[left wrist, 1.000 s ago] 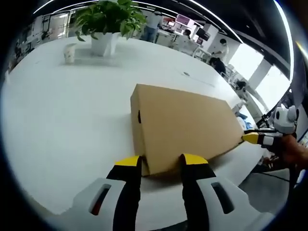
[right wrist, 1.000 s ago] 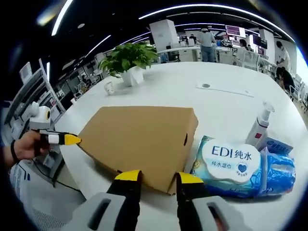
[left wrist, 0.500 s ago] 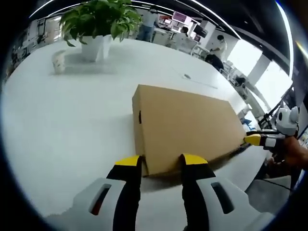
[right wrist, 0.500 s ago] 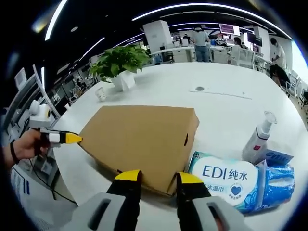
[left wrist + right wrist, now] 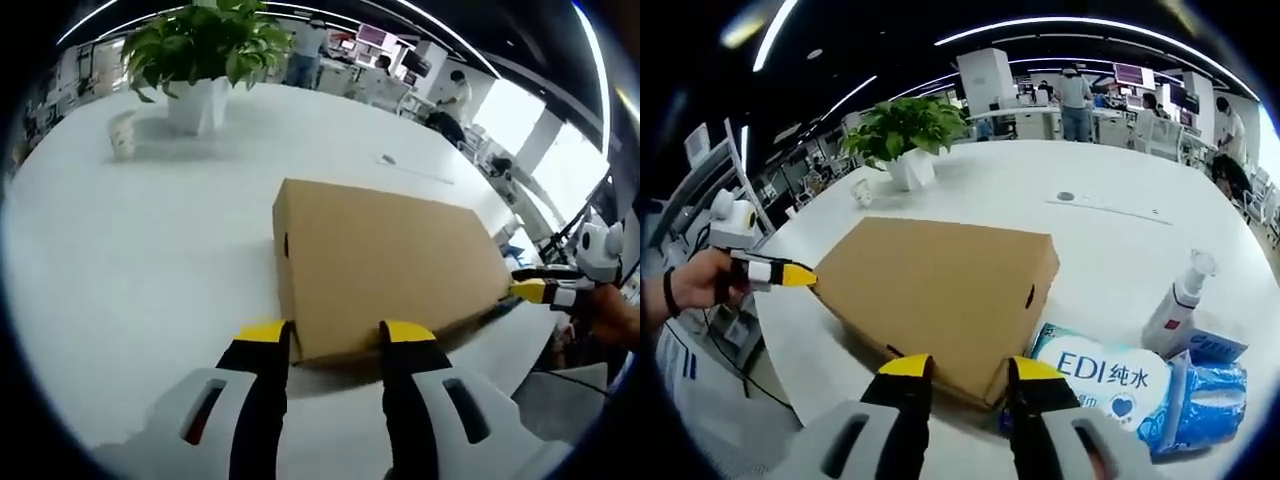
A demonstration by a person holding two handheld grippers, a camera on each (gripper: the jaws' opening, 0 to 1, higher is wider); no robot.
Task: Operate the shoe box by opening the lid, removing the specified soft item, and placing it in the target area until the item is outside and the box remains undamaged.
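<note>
Saw a closed brown shoe box (image 5: pixel 385 260) lying flat on the white surface (image 5: pixel 130 240). Left gripper (image 5: pixel 332 335) at the near corner of the box, jaws apart, one on each side of the corner, holding nothing. Right gripper (image 5: pixel 962 370) at the opposite corner, jaws also spread wide around it. Spotted each gripper's yellow tip at the far end of the box in the other view. Found a potted plant (image 5: pixel 198 50) and a small cup (image 5: pixel 122 134) far off. In the right gripper view, wet wipes pack (image 5: pixel 1105 378), blue packet (image 5: pixel 1205 395) and a pump bottle (image 5: pixel 1178 300) beside the box.
</note>
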